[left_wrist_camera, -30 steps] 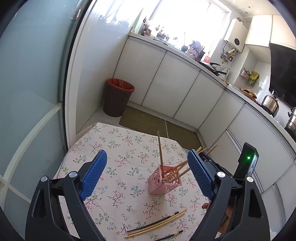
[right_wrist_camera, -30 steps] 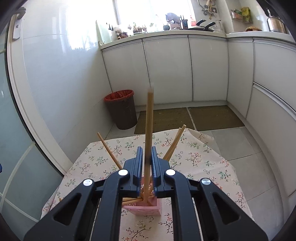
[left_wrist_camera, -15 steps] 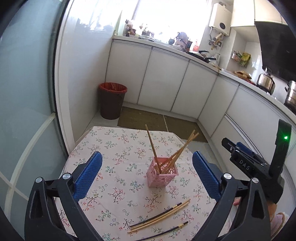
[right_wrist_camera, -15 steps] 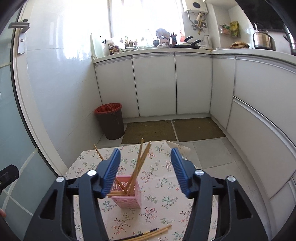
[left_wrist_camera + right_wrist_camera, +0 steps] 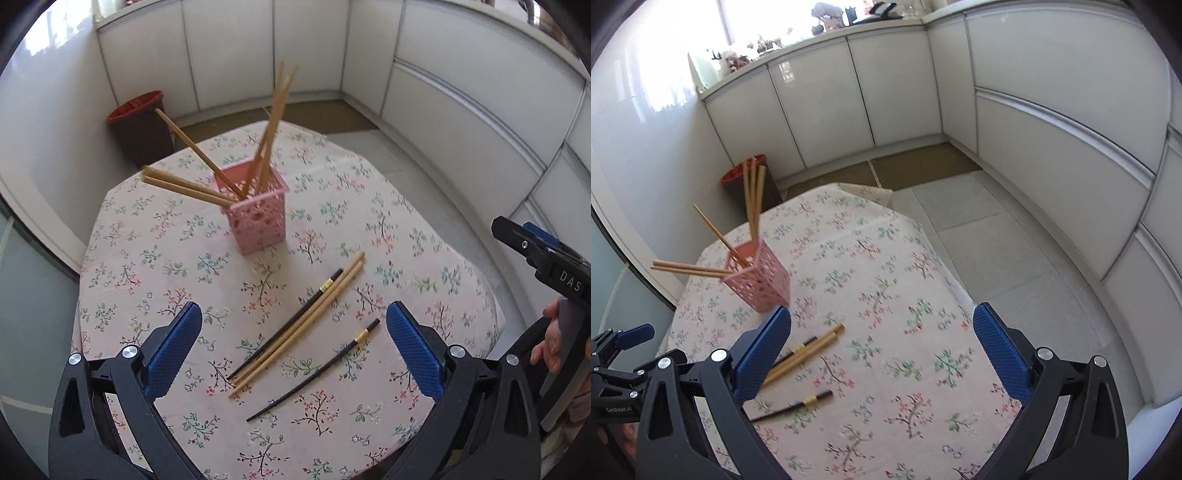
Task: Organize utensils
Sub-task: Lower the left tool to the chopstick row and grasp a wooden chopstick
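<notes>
**Both grippers open above the chopsticks on the table**

The left gripper (image 5: 293,347) is above the near part of the round table (image 5: 424,258), which has a cloth with small flowers. Its jaws are spread wide and nothing is between the blue pads (image 5: 173,347). Under the gap lie the loose chopsticks: two wooden chopsticks (image 5: 303,325) side by side, one black chopstick (image 5: 284,326) with a gold band that touches them along their left side, and a second black chopstick (image 5: 314,373), alone, a little to the right of the group. All four lie flat on the cloth and point diagonally.

The pink holder (image 5: 255,214) stands upright near the middle of the table, behind the loose chopsticks. It is a square basket with holes in its walls. Several wooden chopsticks are in it (image 5: 273,122); some lean to the left over the rim and some rise nearly straight.

The right gripper (image 5: 881,350) is at the right side of the table, and a hand (image 5: 550,343) holds its handle. Its jaws are opening now, already far apart, and they hold nothing. Its left pad (image 5: 761,358) covers a part of the chopstick group in the right wrist view.

A dark waste bin (image 5: 142,125) with a red liner stands on the floor behind the table, near white cabinets (image 5: 894,85).
</notes>
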The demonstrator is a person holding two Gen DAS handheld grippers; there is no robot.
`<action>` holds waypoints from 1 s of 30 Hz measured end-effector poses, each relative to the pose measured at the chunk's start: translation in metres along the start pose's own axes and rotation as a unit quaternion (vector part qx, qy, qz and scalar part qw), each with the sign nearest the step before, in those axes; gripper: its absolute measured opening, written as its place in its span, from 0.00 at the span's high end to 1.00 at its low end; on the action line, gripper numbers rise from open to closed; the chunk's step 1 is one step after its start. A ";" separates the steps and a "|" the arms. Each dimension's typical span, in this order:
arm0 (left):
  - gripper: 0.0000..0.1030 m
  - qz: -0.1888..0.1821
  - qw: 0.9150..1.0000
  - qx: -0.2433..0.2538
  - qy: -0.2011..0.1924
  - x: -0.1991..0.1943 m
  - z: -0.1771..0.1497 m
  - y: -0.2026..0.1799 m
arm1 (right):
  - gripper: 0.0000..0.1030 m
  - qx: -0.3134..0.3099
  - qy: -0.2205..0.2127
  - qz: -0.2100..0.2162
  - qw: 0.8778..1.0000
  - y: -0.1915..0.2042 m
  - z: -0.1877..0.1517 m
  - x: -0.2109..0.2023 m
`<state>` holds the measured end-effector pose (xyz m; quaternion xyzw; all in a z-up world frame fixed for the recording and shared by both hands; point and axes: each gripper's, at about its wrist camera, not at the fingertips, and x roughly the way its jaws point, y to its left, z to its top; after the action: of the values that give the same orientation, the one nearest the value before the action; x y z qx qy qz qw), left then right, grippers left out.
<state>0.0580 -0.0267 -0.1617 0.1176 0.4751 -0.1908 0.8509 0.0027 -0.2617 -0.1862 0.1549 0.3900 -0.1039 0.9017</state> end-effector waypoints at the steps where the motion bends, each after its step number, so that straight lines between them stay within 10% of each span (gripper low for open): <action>1: 0.07 0.000 1.000 0.015 0.010 0.009 -0.001 -0.007 | 0.07 0.012 0.013 -0.006 1.000 -0.009 -0.004 0.006; 6: 0.09 -0.003 0.989 0.135 0.053 0.045 -0.006 -0.048 | 0.07 0.082 0.031 0.004 0.996 -0.049 -0.010 0.021; 12: 0.38 -0.034 0.948 0.282 0.140 0.078 -0.015 -0.083 | 0.07 0.121 0.031 0.004 0.992 -0.068 -0.009 0.029; 30: 0.53 -0.145 0.935 0.235 0.222 0.162 0.041 -0.088 | 0.07 0.199 0.132 0.066 0.969 -0.080 -0.014 0.072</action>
<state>0.1283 -0.1561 -0.2800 0.2838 0.6056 -0.3871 0.6348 0.0172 -0.3364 -0.2641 0.3693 0.4658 -0.0984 0.7981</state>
